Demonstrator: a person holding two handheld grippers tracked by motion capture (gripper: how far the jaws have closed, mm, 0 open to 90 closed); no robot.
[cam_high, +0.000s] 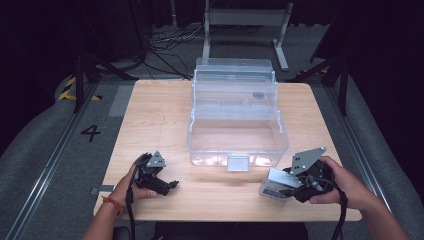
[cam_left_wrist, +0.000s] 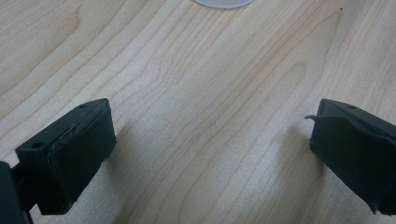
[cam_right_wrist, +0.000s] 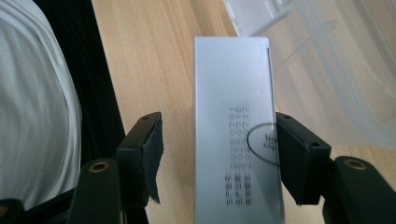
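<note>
while the left hand-held gripper (cam_high: 172, 185) rests wide open and empty on the worktop (cam_high: 160, 120), the right hand-held gripper (cam_right_wrist: 219, 140) straddles a silver box (cam_right_wrist: 233, 116). one pad touches the box, the other stands clear, so it lies unclamped on the worktop just beside the clear plastic case (cam_high: 235, 120).

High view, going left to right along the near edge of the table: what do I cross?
Left gripper with open jaws → clear box's front latch → small grey box → right gripper around that box.
</note>
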